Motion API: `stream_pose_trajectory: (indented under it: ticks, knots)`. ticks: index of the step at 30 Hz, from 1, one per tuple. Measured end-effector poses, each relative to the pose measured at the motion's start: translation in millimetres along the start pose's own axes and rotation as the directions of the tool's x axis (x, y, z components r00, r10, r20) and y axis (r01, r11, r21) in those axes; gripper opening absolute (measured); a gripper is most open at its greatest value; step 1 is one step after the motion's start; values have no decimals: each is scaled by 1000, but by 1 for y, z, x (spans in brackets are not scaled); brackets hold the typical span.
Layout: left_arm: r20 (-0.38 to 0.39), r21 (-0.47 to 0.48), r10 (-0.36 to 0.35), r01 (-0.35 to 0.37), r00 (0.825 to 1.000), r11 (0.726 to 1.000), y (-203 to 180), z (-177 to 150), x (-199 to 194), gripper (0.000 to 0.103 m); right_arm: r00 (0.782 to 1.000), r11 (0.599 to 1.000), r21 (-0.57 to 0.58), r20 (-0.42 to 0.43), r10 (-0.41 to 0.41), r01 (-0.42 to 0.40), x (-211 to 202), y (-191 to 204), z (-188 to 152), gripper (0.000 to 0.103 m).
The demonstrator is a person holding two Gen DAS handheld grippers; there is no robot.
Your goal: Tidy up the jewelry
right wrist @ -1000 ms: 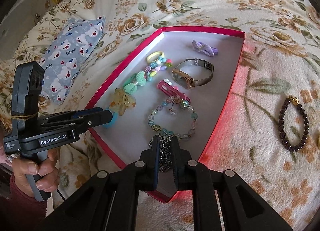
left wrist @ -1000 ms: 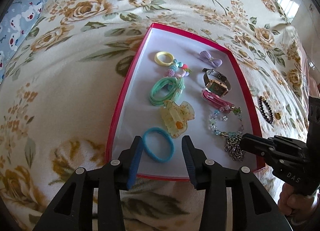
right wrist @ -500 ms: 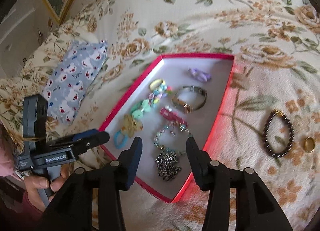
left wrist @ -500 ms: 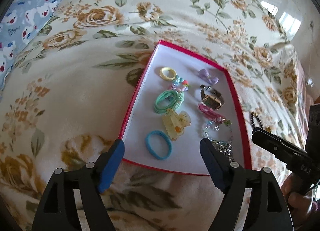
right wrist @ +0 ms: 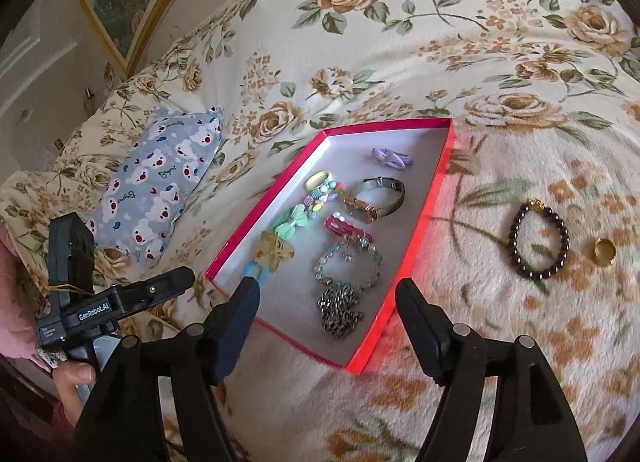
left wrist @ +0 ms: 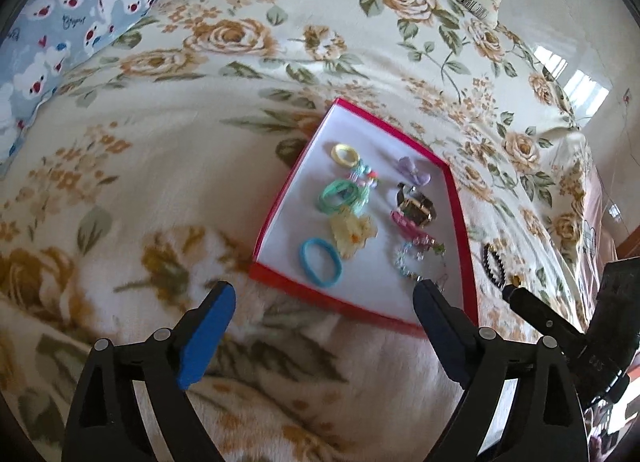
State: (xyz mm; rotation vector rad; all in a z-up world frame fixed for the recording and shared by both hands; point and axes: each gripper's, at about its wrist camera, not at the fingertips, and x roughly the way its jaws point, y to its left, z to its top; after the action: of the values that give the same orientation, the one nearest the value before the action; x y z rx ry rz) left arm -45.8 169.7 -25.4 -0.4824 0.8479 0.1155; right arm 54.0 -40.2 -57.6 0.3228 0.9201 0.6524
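Both grippers, the left gripper and right gripper, hover empty with jaws opening near the red tray, so between placements, the dark bead bracelet on the blanket looks next.

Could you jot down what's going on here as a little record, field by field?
setting: floral blanket, blue pillow
container: red tray
in tray: silver chain, beaded bracelet, watch, blue hair tie, other hair pieces
outside tray: dark bead bracelet, gold ring
left gripper: jaws opening, nothing between
right gripper: jaws opening, holding nothing
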Motion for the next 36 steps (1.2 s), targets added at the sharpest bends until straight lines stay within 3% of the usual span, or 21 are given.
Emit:
stream_pose_trajectory:
  ticks: [9, 15, 19, 20, 21, 25, 29, 36]
  knots:
    - [-44, 42, 59, -57, 997, 997, -15, -13, -10, 91, 1000, 999, -39, -19, -15, 14, -8, 7, -20, 76]
    - [-14, 136, 74, -72, 997, 988, -38, -10, -36, 91, 999, 995, -98, -11, -34, 33, -31, 22, -4, 76]
    - [43, 210, 56, -64, 997, 976, -55, -2, -65, 93, 997, 981, -184, 60, -46, 57, -65, 42, 20, 96]
    - [69, 228, 57, -71, 996, 971, -60, 1, -73, 100, 996, 978, -200, 73, -48, 62, -71, 46, 24, 103]
    - [97, 241, 61, -82, 993, 967, -63, 2, -80, 102, 994, 971, -226, 93, -55, 75, -80, 52, 30, 103]
    - [179, 244, 121, -163, 976, 956, -64, -6, -92, 102, 987, 950, -292, 142, -73, 112, -94, 68, 37, 103]
    - [169, 201, 155, -187, 973, 961, -59, -18, -83, 102, 979, 940, -307, 178, -100, 152, -87, 69, 20, 103]
    - [197, 182, 254, -289, 947, 940, -66, -39, -65, 102, 977, 944, -273, 153, -147, 185, -57, 52, -15, 103]
